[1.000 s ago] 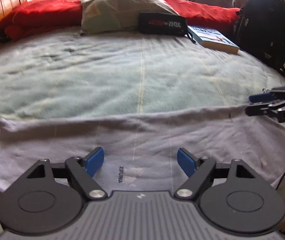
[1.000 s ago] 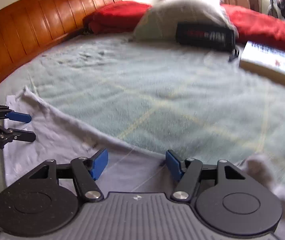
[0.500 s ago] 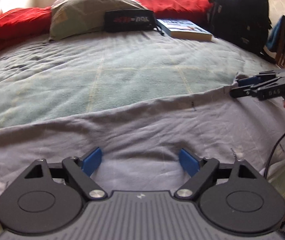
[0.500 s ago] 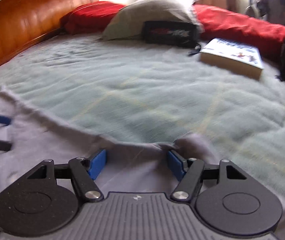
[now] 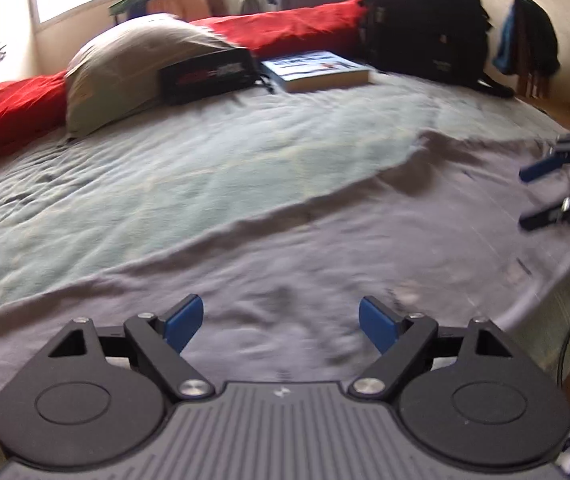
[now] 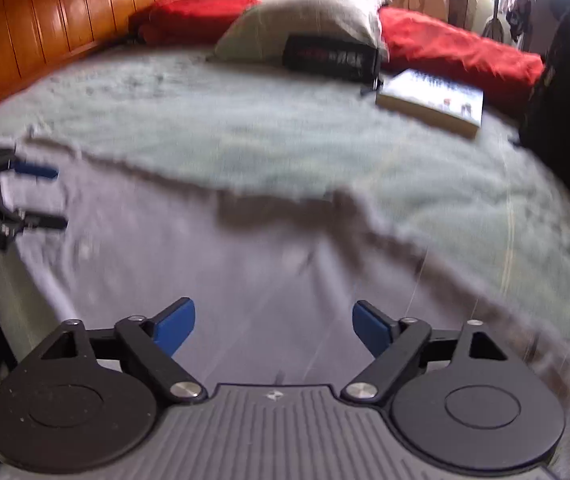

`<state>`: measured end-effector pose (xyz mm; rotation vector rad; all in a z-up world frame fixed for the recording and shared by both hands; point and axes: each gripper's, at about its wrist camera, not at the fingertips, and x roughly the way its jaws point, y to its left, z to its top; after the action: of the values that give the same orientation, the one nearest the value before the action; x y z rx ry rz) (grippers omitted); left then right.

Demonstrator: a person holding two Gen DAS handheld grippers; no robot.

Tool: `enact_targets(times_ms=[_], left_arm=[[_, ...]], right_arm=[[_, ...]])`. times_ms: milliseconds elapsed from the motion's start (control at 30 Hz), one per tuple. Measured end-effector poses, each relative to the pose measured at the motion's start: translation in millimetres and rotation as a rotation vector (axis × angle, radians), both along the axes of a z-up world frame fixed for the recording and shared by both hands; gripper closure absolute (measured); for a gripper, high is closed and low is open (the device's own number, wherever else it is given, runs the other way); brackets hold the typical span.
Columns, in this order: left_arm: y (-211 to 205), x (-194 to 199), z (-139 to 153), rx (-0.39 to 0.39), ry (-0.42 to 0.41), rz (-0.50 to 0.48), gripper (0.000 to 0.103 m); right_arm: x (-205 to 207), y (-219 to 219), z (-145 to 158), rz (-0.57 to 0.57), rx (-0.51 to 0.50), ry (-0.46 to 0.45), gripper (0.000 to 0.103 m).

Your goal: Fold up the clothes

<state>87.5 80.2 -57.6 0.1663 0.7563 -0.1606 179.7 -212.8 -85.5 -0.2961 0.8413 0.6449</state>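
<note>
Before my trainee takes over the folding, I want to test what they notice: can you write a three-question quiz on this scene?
1. True or false: the left gripper is clamped on the grey garment.
2. What lies between the black pouch and the backpack?
A. a book
B. a mug
C. a shoe
3. Fill in: the right gripper has fingers that are ____.

Key: 1 false; 2 A, the book; 3 open.
</note>
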Motion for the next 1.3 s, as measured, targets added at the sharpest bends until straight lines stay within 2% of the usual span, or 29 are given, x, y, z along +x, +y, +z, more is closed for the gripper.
enact_targets(times_ms=[67, 133, 200, 233, 300, 433, 567, 633, 667, 767, 833, 1033, 1100, 1200, 1300], left_arm=[[-7.0, -6.2, -10.9, 0.037, -0.012, -0.004, 0.017], [-0.8, -14.5, -13.5, 0.005, -0.029, 0.014, 0.016], [6.8, -15.6, -7.7, -0.021, -0.008, 0.059, 0.016], [5.3, -14.8, -2.7, -0.007, -0.01, 0.075, 0.018], [-5.8, -11.2, 9.8, 0.032, -0.039, 0.08, 0.018], [-39.3, 7.0, 23.6, -0.012, -0.03, 0.055, 0.018], [-67.7, 25.1, 10.8, -0.057, 0.0, 0.062, 0.018], [-66.1, 32.3, -3.8, -0.06, 0.033, 0.121, 0.017], [-64.7, 35.2, -10.7, -0.066, 0.047, 0.147, 0.017], [-47.7, 30.2, -18.3, -0.152, 0.038, 0.168, 0.015], [-42.7, 29.4, -16.4, -0.152, 0.045, 0.172, 0.015], [-41.6, 40.5, -3.3, -0.148, 0.109, 0.157, 0.016], [-48.1, 50.6, 9.8, -0.213, 0.106, 0.108, 0.016], [-63.5, 74.4, 23.8, -0.331, 0.093, 0.003, 0.016], [-85.8, 106.4, 25.7, -0.41, 0.097, -0.087, 0.016]], right_arm=[[-16.3, -7.0, -14.9, -0.017, -0.024, -0.037, 0.004], [-30.4, -19.8, -17.5, -0.03, -0.031, -0.057, 0.001], [-37.9, -34.6, -13.6, -0.052, -0.015, -0.048, 0.001], [-39.5, -41.0, -8.8, -0.061, -0.007, -0.052, 0.001], [-38.8, -47.5, 3.0, -0.073, 0.017, -0.095, 0.001], [-19.8, -49.8, 20.2, -0.088, 0.066, -0.161, 0.001], [14.0, -41.5, 24.7, -0.09, 0.145, -0.115, 0.001], [29.6, -33.1, 24.4, -0.066, 0.188, -0.09, 0.001], [36.4, -26.9, 23.2, -0.057, 0.195, -0.083, 0.001], [57.8, -5.5, 12.6, -0.023, 0.186, -0.056, 0.001], [72.7, -3.0, -3.6, -0.035, 0.165, 0.0, 0.001], [63.4, -42.7, -1.3, -0.136, 0.064, -0.103, 0.001], [52.7, -61.1, 10.3, -0.156, 0.052, -0.141, 0.0], [44.9, -98.2, 13.7, -0.175, 0.122, -0.087, 0.0], [44.0, -131.8, -5.1, -0.215, 0.138, 0.001, 0.0]])
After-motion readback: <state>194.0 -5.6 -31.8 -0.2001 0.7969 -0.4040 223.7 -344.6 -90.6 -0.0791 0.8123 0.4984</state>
